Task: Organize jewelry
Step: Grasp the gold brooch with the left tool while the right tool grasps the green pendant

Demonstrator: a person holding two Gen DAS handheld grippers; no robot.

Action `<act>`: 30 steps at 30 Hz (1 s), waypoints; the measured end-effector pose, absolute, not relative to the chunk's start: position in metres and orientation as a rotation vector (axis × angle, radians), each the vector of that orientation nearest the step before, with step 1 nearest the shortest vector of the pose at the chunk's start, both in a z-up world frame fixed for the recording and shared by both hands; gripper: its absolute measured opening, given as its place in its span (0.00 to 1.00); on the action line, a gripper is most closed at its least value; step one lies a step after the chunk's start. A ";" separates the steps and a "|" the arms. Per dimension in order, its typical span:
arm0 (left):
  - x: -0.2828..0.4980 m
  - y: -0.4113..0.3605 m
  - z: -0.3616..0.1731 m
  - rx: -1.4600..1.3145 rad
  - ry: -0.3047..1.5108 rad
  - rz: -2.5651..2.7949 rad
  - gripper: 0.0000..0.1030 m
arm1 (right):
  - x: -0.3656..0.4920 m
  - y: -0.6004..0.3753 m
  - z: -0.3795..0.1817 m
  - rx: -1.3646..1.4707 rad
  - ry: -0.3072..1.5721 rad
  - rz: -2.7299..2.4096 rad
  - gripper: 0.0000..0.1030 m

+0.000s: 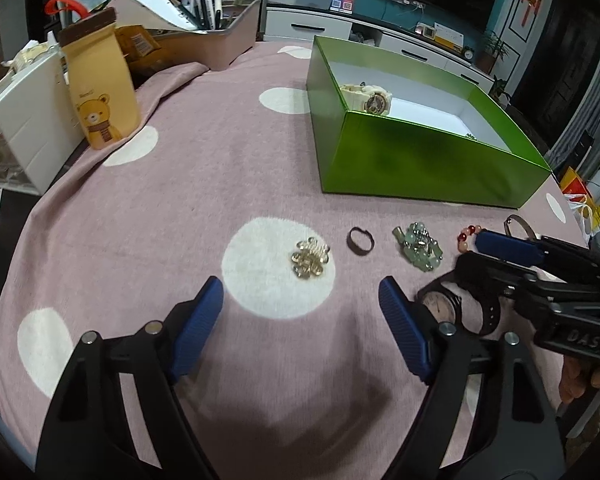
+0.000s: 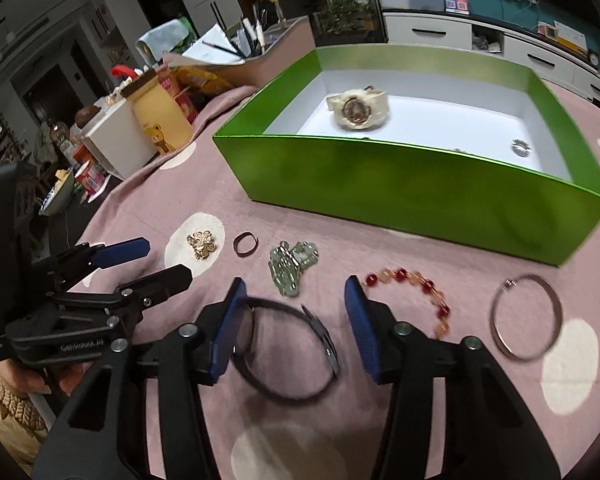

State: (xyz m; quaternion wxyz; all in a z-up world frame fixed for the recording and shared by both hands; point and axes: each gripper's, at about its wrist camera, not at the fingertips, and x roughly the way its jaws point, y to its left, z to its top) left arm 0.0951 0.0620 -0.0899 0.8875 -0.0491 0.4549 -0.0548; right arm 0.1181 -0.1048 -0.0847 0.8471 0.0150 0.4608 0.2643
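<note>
Two hand-held grippers hover over a pink cloth [image 1: 228,168] dotted with white circles, where jewelry lies in a loose row in front of a green box [image 2: 400,184]. The left gripper [image 1: 300,304] has its blue-padded fingers spread wide apart and empty, pointed toward a gold brooch [image 1: 310,259] resting on a white dot. Just to the right of the brooch lies a small dark ring [image 1: 360,241], then a cluster of pale green beads [image 1: 420,250]. The right gripper [image 2: 296,296] also has its fingers apart, straddling a black watch [image 2: 288,344] that lies flat on the cloth; its left pad [image 2: 228,328] sits against the watch's face, though whether it actually touches cannot be told. A red and orange bead bracelet [image 2: 416,288] curves beside the right finger, and a silver bangle [image 2: 526,316] lies farther right, apart from the rest. Inside the box, on its white floor, rest a cream-colored watch [image 2: 358,110] near the back and a small silver ring [image 2: 521,147] toward the right wall. A yellow bag with a bear print [image 1: 100,92] stands at the table's left edge.
</note>
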 end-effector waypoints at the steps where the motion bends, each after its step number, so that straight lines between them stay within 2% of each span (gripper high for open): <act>1: 0.098 0.062 -0.091 -0.101 0.946 -0.118 0.77 | 0.121 -0.102 -0.086 0.027 0.976 0.557 0.44; 6: 0.106 0.059 -0.096 -0.100 0.950 -0.142 0.67 | 0.135 -0.089 -0.093 -0.003 1.010 0.566 0.31; 8: 0.109 0.057 -0.096 -0.095 0.946 -0.154 0.64 | 0.138 -0.084 -0.095 -0.020 1.022 0.574 0.19; 10: 0.111 0.056 -0.096 -0.092 0.943 -0.168 0.56 | 0.139 -0.079 -0.096 -0.055 1.017 0.571 0.08; 11: 0.113 0.055 -0.097 -0.091 0.943 -0.172 0.55 | 0.138 -0.078 -0.094 -0.058 1.008 0.577 0.06; 15: 0.115 0.054 -0.098 -0.094 0.940 -0.187 0.45 | 0.133 -0.084 -0.079 -0.041 0.947 0.566 0.05; 23: 0.120 0.051 -0.101 -0.093 0.939 -0.197 0.35 | 0.118 -0.126 -0.032 0.120 0.804 0.580 0.05; 25: 0.122 0.050 -0.103 -0.093 0.940 -0.197 0.27 | 0.116 -0.136 -0.029 0.143 0.798 0.566 0.05; 27: 0.123 0.048 -0.103 -0.088 0.936 -0.194 0.23 | 0.113 -0.145 -0.028 0.156 0.793 0.551 0.05; 30: 0.123 0.046 -0.103 -0.079 0.927 -0.194 0.23 | 0.110 -0.154 -0.027 0.168 0.791 0.535 0.05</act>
